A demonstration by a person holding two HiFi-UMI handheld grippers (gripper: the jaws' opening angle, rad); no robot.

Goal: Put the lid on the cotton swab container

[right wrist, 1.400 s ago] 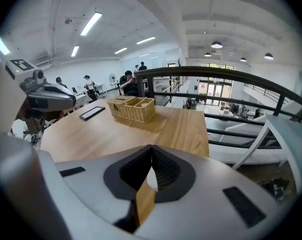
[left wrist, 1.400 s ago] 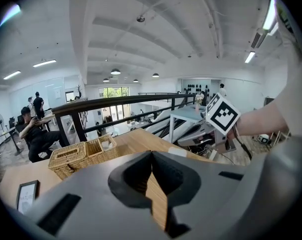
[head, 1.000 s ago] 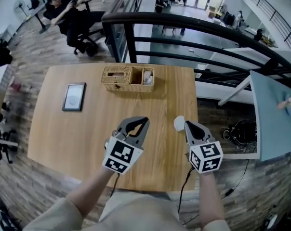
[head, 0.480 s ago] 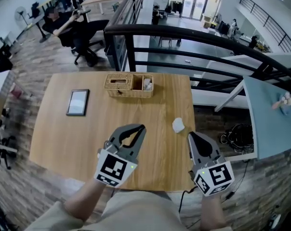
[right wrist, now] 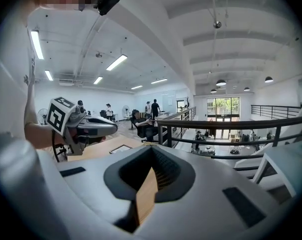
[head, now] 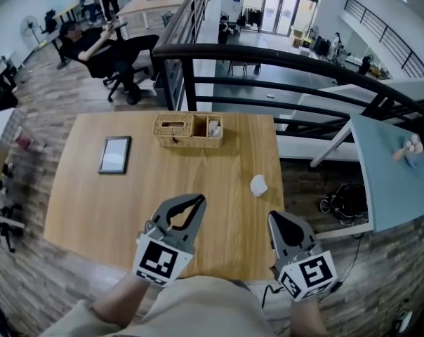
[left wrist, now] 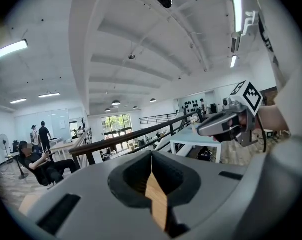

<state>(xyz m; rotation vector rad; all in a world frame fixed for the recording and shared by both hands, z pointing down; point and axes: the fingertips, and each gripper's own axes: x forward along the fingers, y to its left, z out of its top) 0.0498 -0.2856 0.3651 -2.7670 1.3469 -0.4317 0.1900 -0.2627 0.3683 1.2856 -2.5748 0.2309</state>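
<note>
A small white object (head: 259, 185) lies on the wooden table (head: 93, 202) near its right edge; I cannot tell whether it is the lid or the swab container. My left gripper (head: 197, 201) hovers over the table's near edge, jaws shut with nothing between them. Off the near right corner, my right gripper (head: 272, 217) is also shut and empty, a short way in front of the white object. The left gripper view shows shut jaws (left wrist: 151, 154) aimed up at the railing. The right gripper view shows the same (right wrist: 152, 150).
A wicker basket (head: 177, 130) with two compartments stands at the table's far edge, something white in its right compartment. A dark-framed tablet (head: 115, 154) lies at the left. A black railing (head: 268, 58) runs behind the table. A light blue table (head: 391, 181) stands at the right.
Both grippers have drawn back toward the person and the near table edge. The right gripper, which was beside the white object, is now well clear of it.
</note>
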